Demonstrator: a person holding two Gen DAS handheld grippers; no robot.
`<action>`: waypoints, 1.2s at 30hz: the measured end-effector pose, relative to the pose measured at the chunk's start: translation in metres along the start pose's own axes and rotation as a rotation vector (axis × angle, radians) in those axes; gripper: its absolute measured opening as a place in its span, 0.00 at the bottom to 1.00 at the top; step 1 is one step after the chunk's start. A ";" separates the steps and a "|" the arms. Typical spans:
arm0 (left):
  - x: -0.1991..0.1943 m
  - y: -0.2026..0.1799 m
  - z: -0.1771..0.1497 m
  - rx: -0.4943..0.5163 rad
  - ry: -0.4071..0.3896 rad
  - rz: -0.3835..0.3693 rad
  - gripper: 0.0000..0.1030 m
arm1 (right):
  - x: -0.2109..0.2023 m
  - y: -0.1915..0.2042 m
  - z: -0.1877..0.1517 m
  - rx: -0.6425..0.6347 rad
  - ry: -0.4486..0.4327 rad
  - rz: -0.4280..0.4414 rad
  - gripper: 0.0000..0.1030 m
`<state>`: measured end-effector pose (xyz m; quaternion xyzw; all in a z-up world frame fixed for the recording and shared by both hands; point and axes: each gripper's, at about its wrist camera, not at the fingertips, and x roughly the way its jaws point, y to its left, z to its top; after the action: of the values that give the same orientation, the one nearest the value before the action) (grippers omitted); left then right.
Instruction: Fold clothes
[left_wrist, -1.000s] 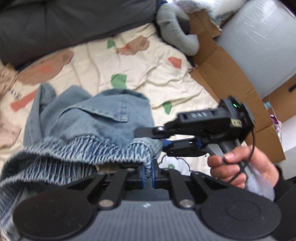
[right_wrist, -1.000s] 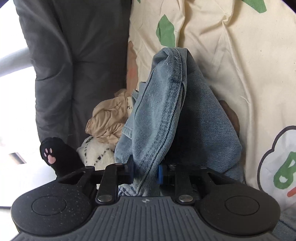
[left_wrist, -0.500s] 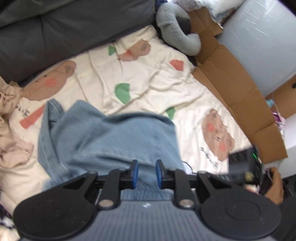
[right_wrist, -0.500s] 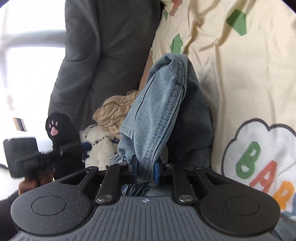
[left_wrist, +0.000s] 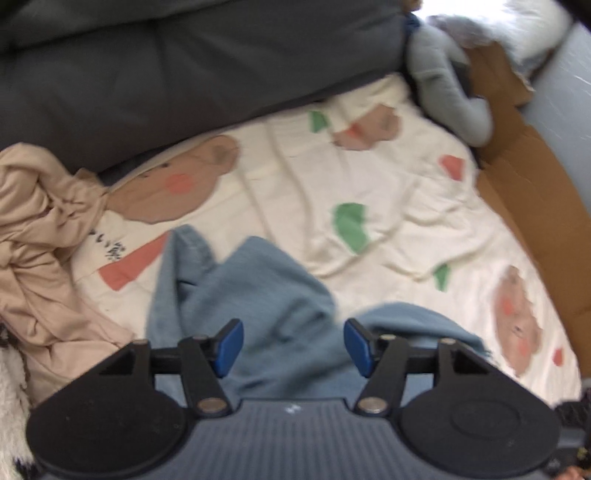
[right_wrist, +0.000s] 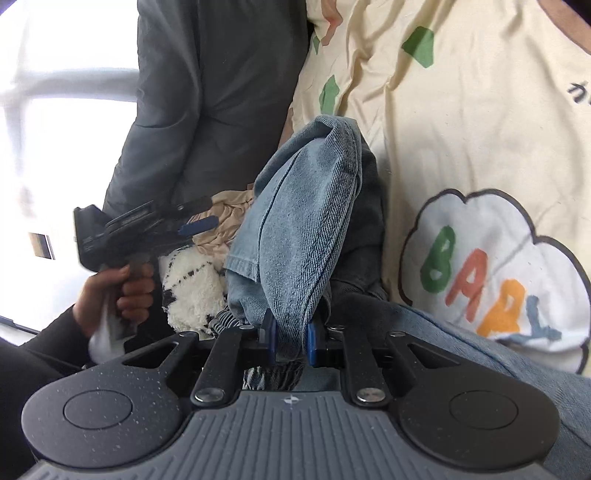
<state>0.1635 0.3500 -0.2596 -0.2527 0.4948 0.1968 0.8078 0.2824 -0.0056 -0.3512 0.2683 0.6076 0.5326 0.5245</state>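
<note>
On the cream sheet (right_wrist: 461, 122) printed "BABY", right fingers (right_wrist: 312, 341) pinch denim garment (right_wrist: 306, 229); left fingers (left_wrist: 229, 345) opening, empty.

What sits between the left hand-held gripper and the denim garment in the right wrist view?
The crumpled beige garment and a white fluffy item lie between the left hand-held gripper and the denim garment, seen in the right wrist view.

Left gripper (left_wrist: 293, 343) jaws opening; right gripper (right_wrist: 290, 341) apparently clamped.
</note>
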 end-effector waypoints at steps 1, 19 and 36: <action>0.008 0.007 0.001 -0.009 0.004 0.018 0.63 | -0.002 -0.003 -0.003 0.006 0.000 -0.002 0.13; 0.094 0.079 -0.002 -0.108 0.057 0.175 0.63 | -0.008 -0.015 -0.016 0.048 -0.022 -0.025 0.13; 0.043 0.036 0.037 0.032 0.033 0.098 0.05 | -0.012 -0.018 -0.011 0.108 -0.057 -0.003 0.13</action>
<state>0.1875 0.4037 -0.2920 -0.2185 0.5230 0.2238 0.7929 0.2802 -0.0251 -0.3653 0.3101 0.6207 0.4906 0.5271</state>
